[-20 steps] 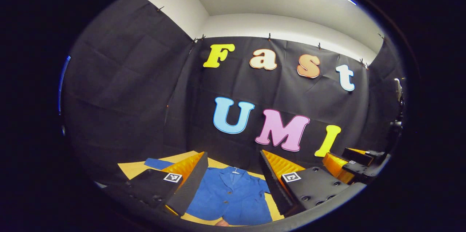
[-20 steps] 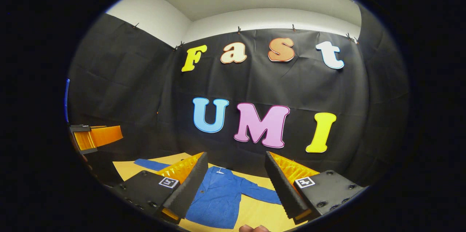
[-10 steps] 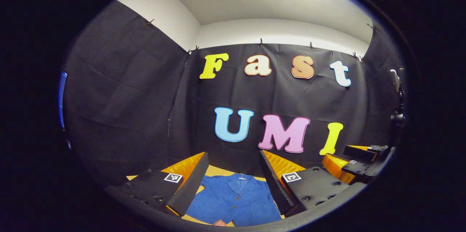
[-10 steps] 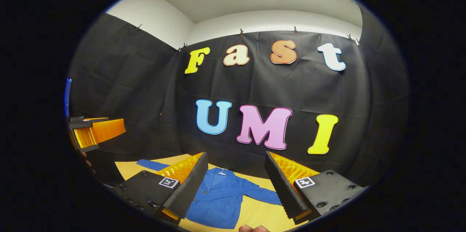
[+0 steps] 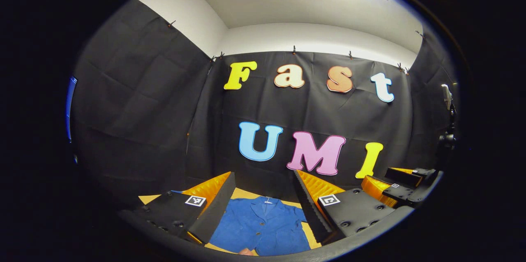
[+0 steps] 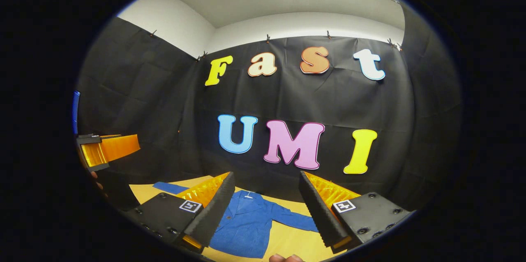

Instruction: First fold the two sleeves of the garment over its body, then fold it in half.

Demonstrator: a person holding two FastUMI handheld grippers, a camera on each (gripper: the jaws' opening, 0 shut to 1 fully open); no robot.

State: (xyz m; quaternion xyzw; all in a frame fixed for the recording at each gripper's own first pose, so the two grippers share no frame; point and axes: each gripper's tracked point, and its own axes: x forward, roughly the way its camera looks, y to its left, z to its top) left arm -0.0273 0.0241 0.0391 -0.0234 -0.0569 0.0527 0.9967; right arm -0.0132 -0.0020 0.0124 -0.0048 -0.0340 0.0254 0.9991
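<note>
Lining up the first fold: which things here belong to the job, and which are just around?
Job:
- blue jacket, flat, sleeves out
- left gripper, open
- right gripper, open

Around:
- yellow table
- black cloth wall
- stand at the booth's edge

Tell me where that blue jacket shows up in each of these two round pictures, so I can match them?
Left gripper view: the blue jacket lies at bottom centre on the yellow table, seen between the left gripper fingers.
Right gripper view: the jacket lies at bottom centre, slightly left, between the right gripper fingers, one sleeve stretching right.
Shared landmark: the small white tag at the jacket's collar.
</note>
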